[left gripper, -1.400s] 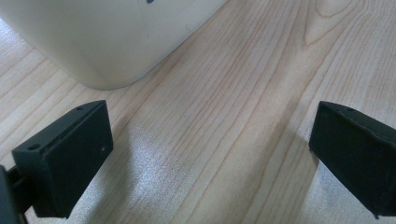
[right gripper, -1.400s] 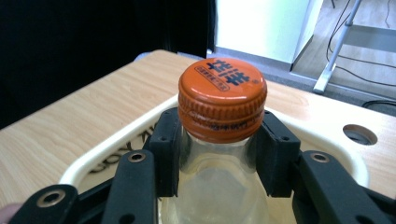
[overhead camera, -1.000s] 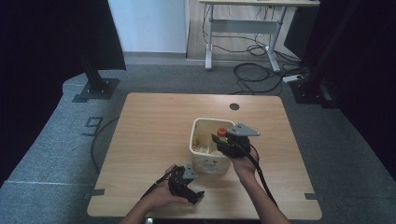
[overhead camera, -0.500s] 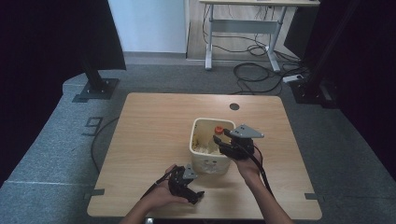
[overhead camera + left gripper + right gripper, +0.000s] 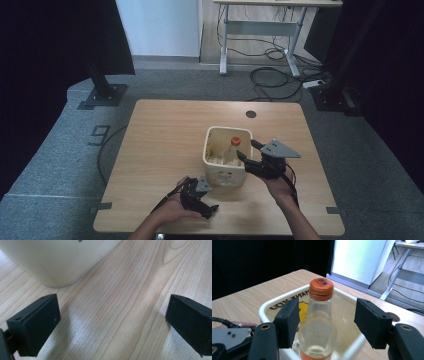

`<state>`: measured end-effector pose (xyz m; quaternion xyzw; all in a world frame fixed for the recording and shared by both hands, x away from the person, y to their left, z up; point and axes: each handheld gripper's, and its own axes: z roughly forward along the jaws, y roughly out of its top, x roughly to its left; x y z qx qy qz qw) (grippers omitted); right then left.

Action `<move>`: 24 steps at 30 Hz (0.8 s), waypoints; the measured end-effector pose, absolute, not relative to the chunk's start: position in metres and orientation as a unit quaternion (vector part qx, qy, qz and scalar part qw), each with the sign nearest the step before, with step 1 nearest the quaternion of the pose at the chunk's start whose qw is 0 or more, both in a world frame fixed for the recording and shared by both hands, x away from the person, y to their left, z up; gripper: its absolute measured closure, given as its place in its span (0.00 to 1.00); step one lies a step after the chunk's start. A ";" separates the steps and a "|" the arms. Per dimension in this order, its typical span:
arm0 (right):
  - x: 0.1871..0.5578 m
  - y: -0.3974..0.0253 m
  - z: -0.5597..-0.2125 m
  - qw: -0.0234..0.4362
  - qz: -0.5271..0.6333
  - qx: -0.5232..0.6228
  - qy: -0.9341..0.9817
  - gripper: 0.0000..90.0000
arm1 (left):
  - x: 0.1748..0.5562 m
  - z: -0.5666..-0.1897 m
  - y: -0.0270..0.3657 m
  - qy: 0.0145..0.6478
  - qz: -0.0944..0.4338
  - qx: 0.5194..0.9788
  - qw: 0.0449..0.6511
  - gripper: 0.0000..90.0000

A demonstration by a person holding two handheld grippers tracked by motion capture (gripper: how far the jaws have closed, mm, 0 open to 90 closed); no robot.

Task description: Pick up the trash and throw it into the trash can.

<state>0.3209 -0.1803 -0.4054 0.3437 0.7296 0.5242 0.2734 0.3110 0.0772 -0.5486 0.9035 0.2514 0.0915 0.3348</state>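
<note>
Black jaws of the right gripper [image 5: 327, 322] stand spread, one on each side of a clear bottle [image 5: 318, 332] with an orange cap [image 5: 321, 289]; in the right gripper view a gap shows between the right-hand pad and the glass, while the left-hand pad sits very close to it, and I cannot tell if it touches. From the high view that gripper [image 5: 248, 152] reaches over the right rim of a cream tub [image 5: 223, 174], its grey three-cornered plate on top, the hand [image 5: 280, 186] behind it coming up from the bottom edge with the forearm angled inward.

One bottle stands upright inside the tub [image 5: 287, 298], near its right wall; the tub's inner wall carries dark printed lettering and a yellow patch. Pale bits lie on the tub floor in the high view, too small to identify. There is one tub, and it sits on the wooden table [image 5: 170, 130], right of centre and toward the near edge.

Two grippers are in use. The left gripper [image 5: 212, 207] lies low near the table's front edge, just in front of the tub's near left corner, held in a cupped left hand [image 5: 170, 210]. Its jaws are wide apart over bare wood [image 5: 120, 315] and pinch nothing; the tub's rounded corner [image 5: 57, 262] is just ahead of them.

One round dark hole [image 5: 251, 114] marks the table's far side.
</note>
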 end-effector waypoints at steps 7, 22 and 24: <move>0.303 -0.211 -0.410 0.275 0.537 0.356 0.714 0.40 | 0.311 -0.549 0.077 0.253 0.091 0.903 0.336 0.00; 0.287 -0.266 -0.467 0.255 0.531 0.413 0.694 0.41 | 0.311 -0.549 0.077 0.252 0.093 0.903 0.336 0.00; 0.286 -0.270 -0.474 0.253 0.525 0.418 0.697 0.41 | 0.311 -0.549 0.077 0.252 0.093 0.903 0.336 0.00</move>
